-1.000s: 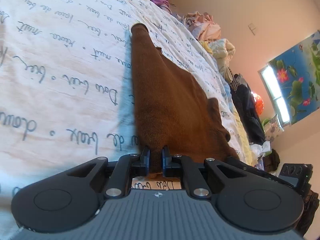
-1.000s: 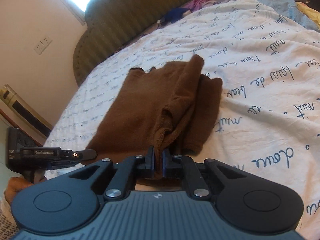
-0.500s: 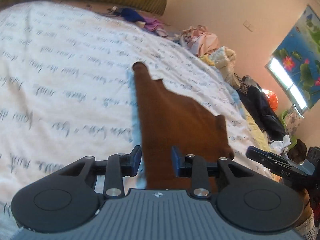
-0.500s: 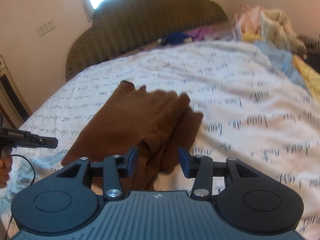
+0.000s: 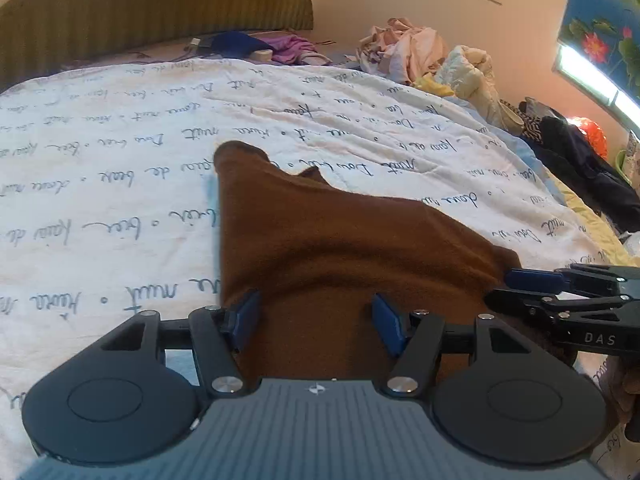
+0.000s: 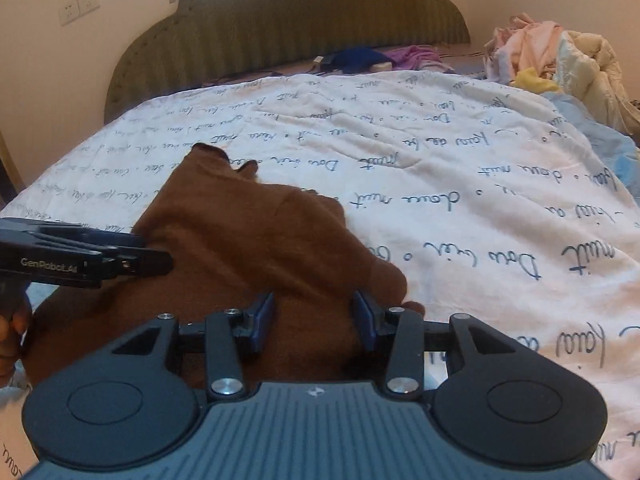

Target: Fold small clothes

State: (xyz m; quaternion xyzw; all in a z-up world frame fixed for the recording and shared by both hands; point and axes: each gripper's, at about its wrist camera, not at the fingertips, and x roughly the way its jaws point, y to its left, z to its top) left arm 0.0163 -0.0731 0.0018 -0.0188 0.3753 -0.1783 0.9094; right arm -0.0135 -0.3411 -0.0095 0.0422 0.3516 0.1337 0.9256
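Observation:
A brown garment (image 5: 320, 248) lies folded lengthwise on the white bedspread with blue script (image 5: 100, 200). It also shows in the right wrist view (image 6: 248, 248). My left gripper (image 5: 316, 322) is open and empty, its blue pads wide apart over the garment's near end. My right gripper (image 6: 314, 326) is open and empty too, just above the garment's near right edge. The right gripper also shows at the right of the left wrist view (image 5: 532, 284), and the left gripper at the left of the right wrist view (image 6: 152, 258).
A green padded headboard (image 6: 288, 24) stands at the far end of the bed. A heap of crumpled clothes (image 5: 432, 56) lies at the far right, with dark clothes (image 5: 580, 160) along the right edge. Blue and purple items (image 6: 372, 58) lie by the headboard.
Both grippers were shut on the garment's near edge a second ago. They have let go, opened wide and pulled back and up. The garment now rests flat on the bed.

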